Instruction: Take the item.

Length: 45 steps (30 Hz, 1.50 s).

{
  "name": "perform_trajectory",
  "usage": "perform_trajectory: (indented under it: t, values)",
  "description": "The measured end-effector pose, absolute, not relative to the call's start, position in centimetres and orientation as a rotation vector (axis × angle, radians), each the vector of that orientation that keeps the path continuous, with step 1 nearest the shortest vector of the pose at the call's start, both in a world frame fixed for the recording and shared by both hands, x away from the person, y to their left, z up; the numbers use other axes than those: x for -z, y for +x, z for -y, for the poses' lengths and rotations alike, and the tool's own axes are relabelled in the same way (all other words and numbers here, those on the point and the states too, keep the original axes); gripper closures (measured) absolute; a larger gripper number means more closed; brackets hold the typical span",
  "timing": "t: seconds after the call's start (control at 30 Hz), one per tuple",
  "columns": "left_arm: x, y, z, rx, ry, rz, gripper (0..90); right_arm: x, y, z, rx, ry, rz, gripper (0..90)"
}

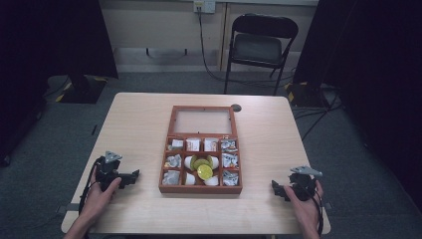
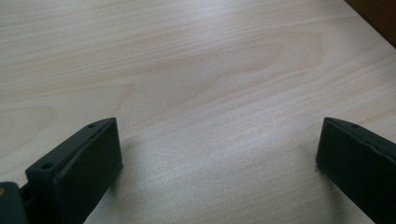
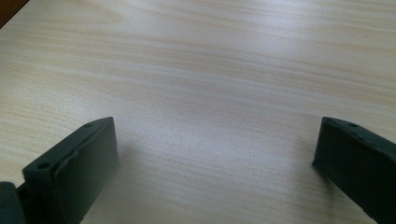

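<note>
Both forearms come in over the near edge of the desk (image 1: pixel 139 114), each hand wrapped around a hand-held gripper. At the near left corner, the left hand-held gripper (image 1: pixel 133 177) rests low on the wood, its jaws pointing toward the middle and standing wide apart with nothing between them; in the left gripper view (image 2: pixel 217 149) bare pale wood grain lies between the two black jaws, and a dark brown corner shows at the top right. At the near right corner, the right hand-held gripper (image 1: pixel 277 190) sits close to the right edge, its jaws likewise spread wide and empty, pointing inward; in the right gripper view (image 3: pixel 215 144) plain wood lies between them, with a sliver of brown at the top left.

Between the two, near the middle of the desk and slightly toward the near edge, stands an open wooden compartment box (image 1: pixel 200 189). Its glass-paned lid (image 1: pixel 203 121) lies folded back toward the far edge. The outer compartments hold small wrapped packets (image 1: pixel 229 160); the centre one holds white pods and a yellow-green round piece (image 1: pixel 204 172), too small to name further.

Open wood runs on either side of the box, well apart from each gripper, and a broad bare strip lies along the far edge. A small dark round fitting (image 1: pixel 236 107) sits just past the lid's far right corner. Beyond the desk stands a black folding chair (image 1: pixel 259 47) on grey carpet.
</note>
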State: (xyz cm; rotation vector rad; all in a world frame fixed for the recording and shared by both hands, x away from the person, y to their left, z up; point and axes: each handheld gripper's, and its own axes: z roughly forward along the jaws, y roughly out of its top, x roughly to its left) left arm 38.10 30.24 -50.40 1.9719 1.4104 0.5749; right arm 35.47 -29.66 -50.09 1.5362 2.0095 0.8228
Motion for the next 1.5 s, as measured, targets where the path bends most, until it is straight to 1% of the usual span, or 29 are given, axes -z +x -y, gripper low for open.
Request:
perform_trajectory:
  t: [0.3,0.33,0.43,0.47,0.5,0.57,0.8,0.83,1.0,1.13,1.33,1.5]
  values:
    - [50.4,38.1,-30.2,-0.575,1.972,-1.411,0.0,49.8,35.6,29.5,-0.793,1.576,-2.006,0.0]
    - [50.4,38.1,-30.2,-0.575,1.972,-1.410,0.0,49.8,35.5,29.5,-0.794,1.572,-2.005,2.3]
    - [50.4,38.1,-30.2,-0.575,1.972,-1.411,0.0,49.5,35.3,29.4,-0.826,1.555,-1.989,18.9]
    - [50.4,38.1,-30.2,-0.575,1.972,-1.411,0.0,49.5,35.3,29.4,-0.836,1.551,-1.994,17.4]
    - [50.4,38.1,-30.2,-0.575,1.972,-1.411,0.0,49.5,35.3,29.4,-0.841,1.548,-2.002,13.5]
    - [50.4,38.1,-30.2,-0.575,1.972,-1.410,0.0,49.4,35.3,29.2,-0.833,1.540,-2.007,16.5]
    - [50.4,38.1,-30.2,-0.575,1.971,-1.411,0.0,49.3,35.3,29.3,-0.852,1.562,-1.991,16.6]
    - [50.4,38.1,-30.2,-0.575,1.972,-1.411,0.0,49.3,35.3,29.4,-0.854,1.567,-1.984,18.8]
    - [50.4,38.1,-30.2,-0.575,1.972,-1.411,0.0,49.2,35.4,29.2,-0.856,1.564,-1.978,19.9]
    - [50.4,38.1,-30.2,-0.575,1.972,-1.411,0.0,48.7,35.2,28.8,-0.895,1.552,-1.981,23.9]
    - [50.4,38.1,-30.2,-0.576,1.973,-1.410,0.0,48.3,35.4,28.5,-0.916,1.547,-1.986,24.8]
    - [50.4,38.1,-30.2,-0.575,1.972,-1.411,0.0,47.8,35.3,28.3,-0.957,1.526,-1.989,27.2]
